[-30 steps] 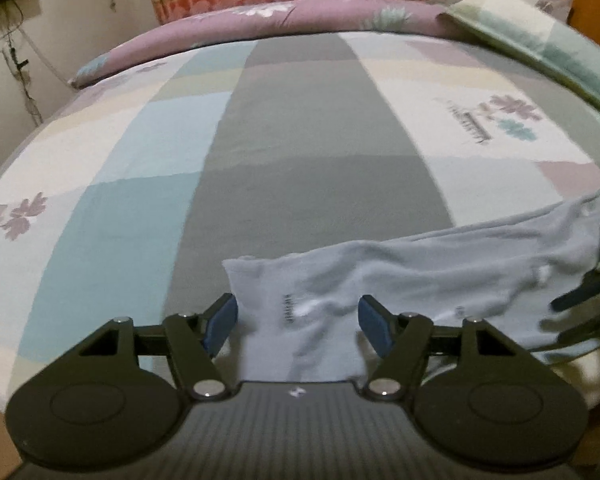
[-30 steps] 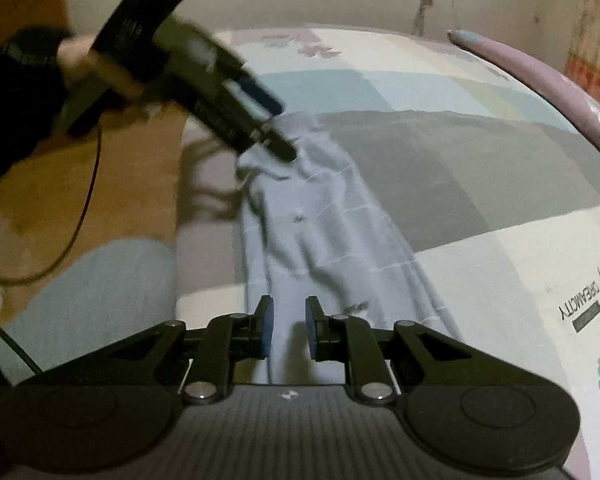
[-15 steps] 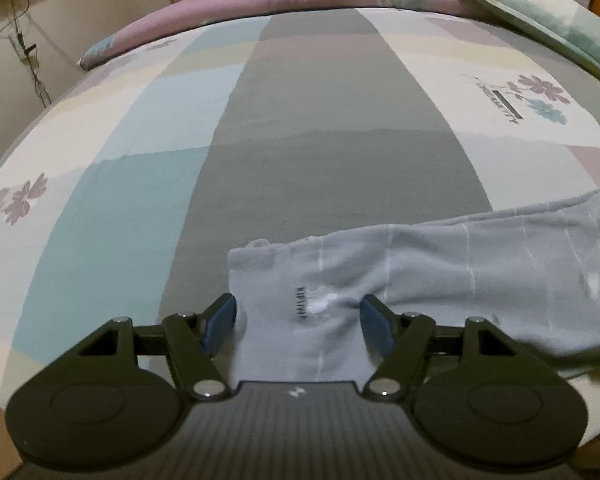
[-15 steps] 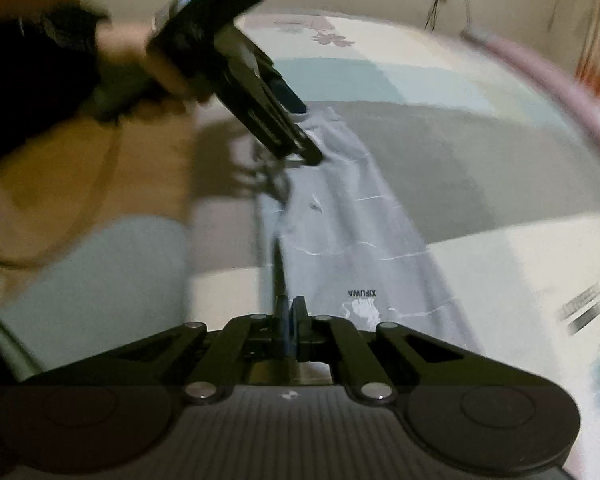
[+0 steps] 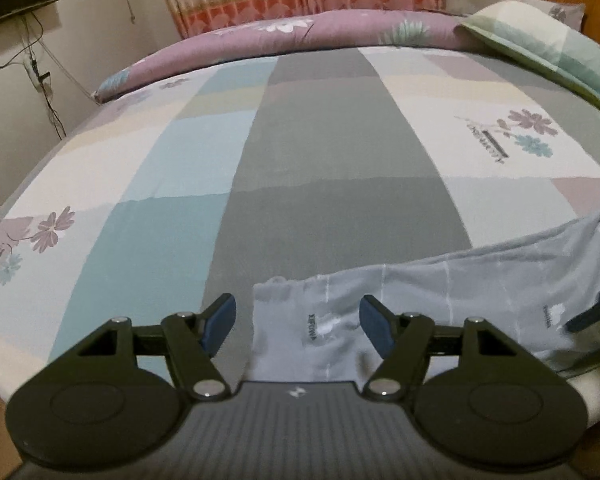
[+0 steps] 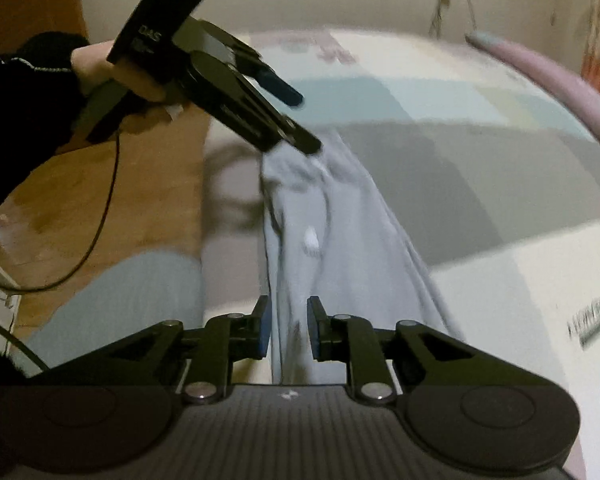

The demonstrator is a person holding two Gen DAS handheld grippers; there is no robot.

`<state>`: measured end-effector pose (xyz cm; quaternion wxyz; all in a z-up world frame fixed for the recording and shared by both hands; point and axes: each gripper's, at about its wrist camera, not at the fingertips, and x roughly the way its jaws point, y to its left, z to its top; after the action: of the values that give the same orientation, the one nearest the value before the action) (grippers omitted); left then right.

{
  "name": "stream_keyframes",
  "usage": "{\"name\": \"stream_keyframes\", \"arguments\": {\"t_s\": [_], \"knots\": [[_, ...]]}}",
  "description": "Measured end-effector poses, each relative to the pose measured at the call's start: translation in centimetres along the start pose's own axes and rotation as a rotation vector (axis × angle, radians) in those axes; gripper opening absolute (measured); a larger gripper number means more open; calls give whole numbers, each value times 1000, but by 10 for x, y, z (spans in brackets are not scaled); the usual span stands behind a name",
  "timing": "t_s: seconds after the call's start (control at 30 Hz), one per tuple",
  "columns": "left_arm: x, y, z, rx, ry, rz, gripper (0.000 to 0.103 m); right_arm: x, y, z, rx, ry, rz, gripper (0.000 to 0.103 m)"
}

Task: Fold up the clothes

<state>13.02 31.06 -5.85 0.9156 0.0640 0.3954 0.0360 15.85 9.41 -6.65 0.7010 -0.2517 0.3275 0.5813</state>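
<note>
Left wrist view: left claw (image 5: pixel 298 322) hanging released over grey garment (image 5: pixel 440 304); right claw (image 6: pixel 287 330) just reopening, slightly parted, fabric between pads.

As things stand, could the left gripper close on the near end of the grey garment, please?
Probably yes: the left gripper is open with the grey garment's end lying between its fingers, and nothing on the bedsheet blocks it.

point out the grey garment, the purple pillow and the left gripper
grey garment (image 5: pixel 440 300), left wrist view, flat middle of the cloth
purple pillow (image 5: pixel 340 32), left wrist view, top face
left gripper (image 5: pixel 298 320), left wrist view, midway between fingertips
</note>
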Motion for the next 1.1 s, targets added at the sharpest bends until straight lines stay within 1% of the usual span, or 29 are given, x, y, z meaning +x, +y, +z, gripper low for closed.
{"name": "stream_keyframes", "arguments": {"t_s": [0.1,0.17,0.23,0.27,0.33,0.4,0.5,0.57,0.67,0.7,0.83,0.93,1.1], "knots": [[1,-3,1,2,0,-18,70,21,4,9,-27,-14,24,22],[5,-3,1,4,9,-17,70,37,2,10,-36,7,-3,22],[7,-2,-1,2,15,-20,70,51,-6,9,-13,35,-21,22],[7,-2,-2,1,18,-21,70,55,-10,7,6,43,-17,22],[8,-2,-3,0,21,-16,70,53,-14,3,38,28,-7,22],[6,-1,-4,-1,16,-11,70,45,-11,3,39,9,-20,22],[2,0,-5,-11,3,-16,70,29,5,6,-16,-51,-48,22],[2,1,-6,-16,2,-18,71,22,13,8,-51,-87,-33,22],[5,1,-7,-18,12,-16,71,33,19,11,-89,-72,-9,21],[6,2,-7,-20,16,-15,71,38,18,12,-92,-64,-16,21],[4,1,-8,-17,16,-21,71,59,1,15,-39,-47,-38,21],[3,1,-9,-8,14,-22,71,62,-4,13,-30,-38,-40,21],[4,1,-10,-10,18,-24,71,69,5,14,-86,-26,-64,21]]}}
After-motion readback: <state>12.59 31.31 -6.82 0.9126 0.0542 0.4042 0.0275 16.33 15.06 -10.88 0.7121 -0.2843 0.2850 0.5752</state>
